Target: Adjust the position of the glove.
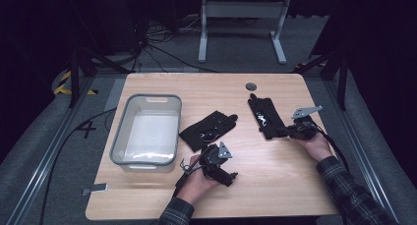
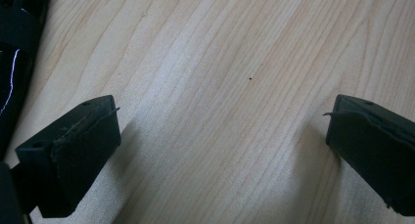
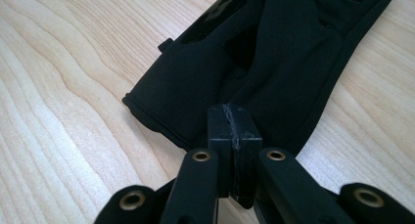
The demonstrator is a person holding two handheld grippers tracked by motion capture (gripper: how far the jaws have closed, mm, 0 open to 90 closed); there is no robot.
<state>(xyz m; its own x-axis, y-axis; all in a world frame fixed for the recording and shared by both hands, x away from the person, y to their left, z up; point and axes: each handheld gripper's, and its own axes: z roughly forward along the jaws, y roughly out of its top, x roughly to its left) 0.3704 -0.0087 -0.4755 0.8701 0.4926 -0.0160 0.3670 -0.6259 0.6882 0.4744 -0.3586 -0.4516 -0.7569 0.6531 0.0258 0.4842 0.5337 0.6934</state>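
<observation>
Two black gloves lie on the wooden table (image 1: 275, 181). One glove (image 1: 209, 129) is crumpled near the middle, and its edge shows as dark fabric (image 2: 13, 62) in the left gripper view. The other glove (image 1: 264, 116) (image 3: 284, 53) lies stretched out to the right. My right gripper (image 1: 285, 131) (image 3: 234, 117) is at that glove's near cuff with its jaws pressed together, apparently pinching the fabric. My left gripper (image 1: 227, 177) (image 2: 222, 136) stands open low over bare wood in front of the middle glove, with nothing between its jaws.
A grey plastic bin (image 1: 147, 98) stands on the left part of the table. A small round grey disc (image 1: 251, 86) sits near the far edge. A small grey piece (image 1: 94, 189) lies by the near left corner.
</observation>
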